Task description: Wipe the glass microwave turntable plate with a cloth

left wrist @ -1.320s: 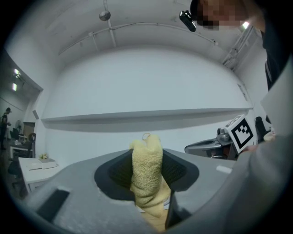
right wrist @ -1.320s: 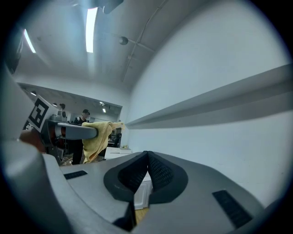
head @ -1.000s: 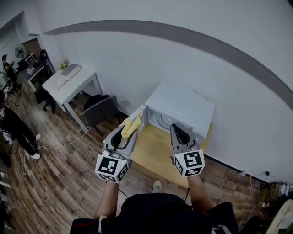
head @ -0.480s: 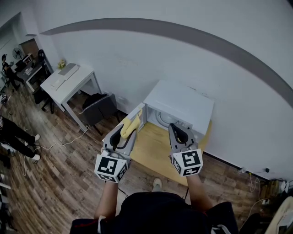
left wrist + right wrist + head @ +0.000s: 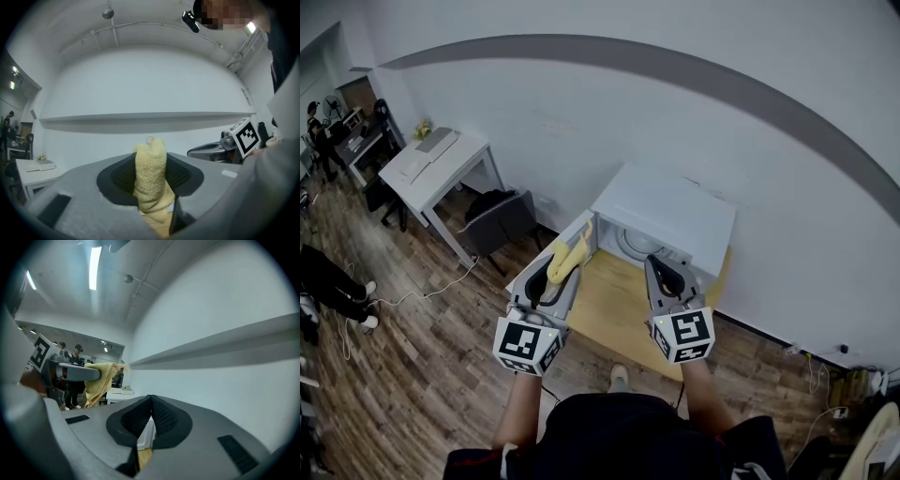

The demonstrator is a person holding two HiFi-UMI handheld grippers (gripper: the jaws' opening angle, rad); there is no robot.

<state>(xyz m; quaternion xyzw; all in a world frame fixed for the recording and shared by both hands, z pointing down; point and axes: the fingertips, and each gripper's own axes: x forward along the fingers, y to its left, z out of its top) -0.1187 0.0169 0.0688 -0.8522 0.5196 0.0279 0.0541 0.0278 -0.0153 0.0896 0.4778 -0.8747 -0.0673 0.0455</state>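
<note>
Here's the left gripper [image 5: 551,274], jaws clamped on a yellow terry cloth [image 5: 567,255]. From the left gripper view, the left gripper [image 5: 151,176] has its 2 dark ribbed pads pressing the yellow terry cloth [image 5: 150,187] from both sides, with a folded tuft poking up past the tips and the rest hanging down below them.

Over to the right gripper [image 5: 661,265], level with its partner and just to that one's right. In the right gripper view, the right gripper [image 5: 150,401] has its jaws together, pad against pad, with nothing between them. Off to its left it catches the left gripper [image 5: 75,372] with the cloth [image 5: 101,380] draped from the tips.

Straight ahead of both tools stands a boxy white microwave oven [image 5: 666,211], its door [image 5: 586,236] swung open just beyond the cloth. The round glass turntable plate [image 5: 633,246] lies inside the cavity, ahead of the right gripper's tips and apart from them; only its curved outline shows. The cloth is not on it.

Below both grippers runs a pale wooden table top [image 5: 614,305], which carries the oven. Far off to the left gripper's left are a white desk [image 5: 441,164] and a dark chair [image 5: 502,225] on a brown plank floor [image 5: 412,356].
</note>
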